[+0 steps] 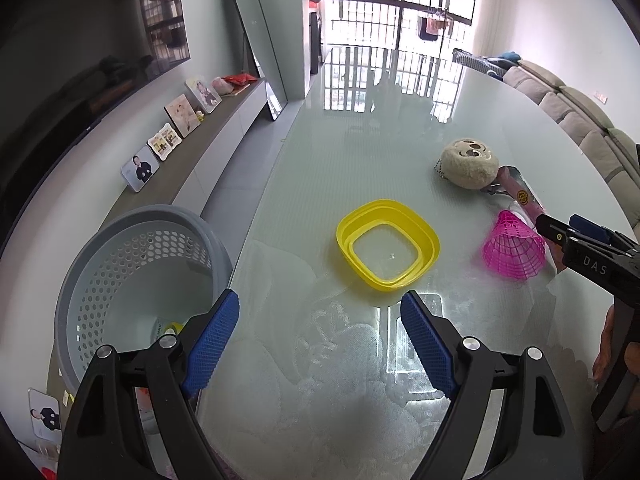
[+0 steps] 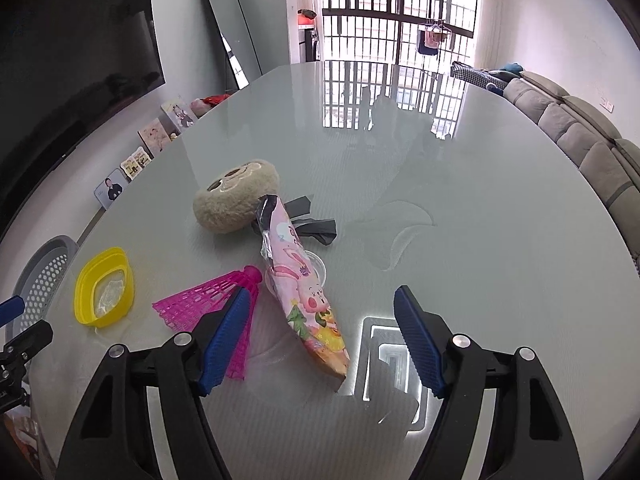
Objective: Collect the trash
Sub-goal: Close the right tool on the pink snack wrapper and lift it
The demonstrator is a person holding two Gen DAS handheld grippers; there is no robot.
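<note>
A pink cartoon snack wrapper [image 2: 298,276] lies on the glass table [image 2: 480,220], its near end between my open right gripper's [image 2: 320,304] fingers. A pink plastic shuttlecock [image 2: 216,300] lies against the left finger. A grey scrap [image 2: 316,228] lies beyond the wrapper. My left gripper [image 1: 320,312] is open and empty, hovering near the table's left edge, in front of a yellow container [image 1: 386,250]. A grey perforated basket [image 1: 132,276] stands left of the table, something yellow at its bottom. The left wrist view shows the shuttlecock [image 1: 514,246], the wrapper [image 1: 520,192] and the right gripper [image 1: 560,230].
A beige plush toy [image 2: 236,200] sits beside the wrapper's far end. A low cabinet [image 1: 192,148] with photo frames runs along the left wall under a TV. A sofa [image 2: 592,148] lines the right side. A mirror [image 2: 232,48] leans at the back.
</note>
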